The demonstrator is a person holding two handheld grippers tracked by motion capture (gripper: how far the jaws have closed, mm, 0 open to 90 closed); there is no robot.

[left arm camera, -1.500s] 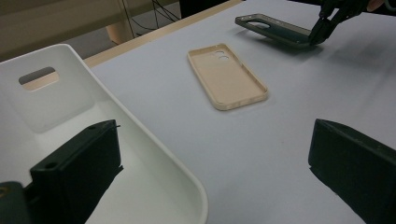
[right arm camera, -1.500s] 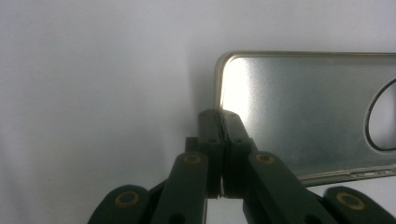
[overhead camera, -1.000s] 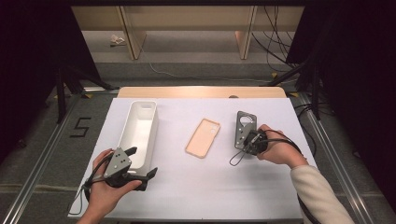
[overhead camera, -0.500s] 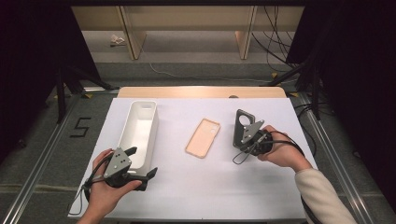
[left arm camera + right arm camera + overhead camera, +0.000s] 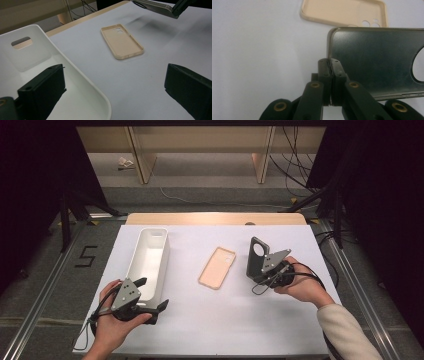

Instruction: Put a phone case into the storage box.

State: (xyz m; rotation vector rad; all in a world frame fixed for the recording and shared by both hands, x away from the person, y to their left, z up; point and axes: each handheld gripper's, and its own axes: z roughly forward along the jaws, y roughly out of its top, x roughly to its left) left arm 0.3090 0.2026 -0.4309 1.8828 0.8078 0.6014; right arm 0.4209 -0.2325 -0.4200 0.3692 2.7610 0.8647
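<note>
A dark grey phone case is held up on edge above the white table, its round camera hole at the top. My right gripper is shut on one edge of the dark case, near a corner. A beige phone case lies open side up at the table's middle, just left of the dark one. My left gripper is open at the near end of a long white tray; one jaw sits inside the tray, the other outside over the table.
The beige case lies between the tray and the right gripper. A wooden strip runs along the table's far edge. Cables and dark stands lie beyond it on the floor.
The right gripper has tipped the dark case up from lying nearly flat to standing on edge, shifting slightly left. The left gripper has not moved.
</note>
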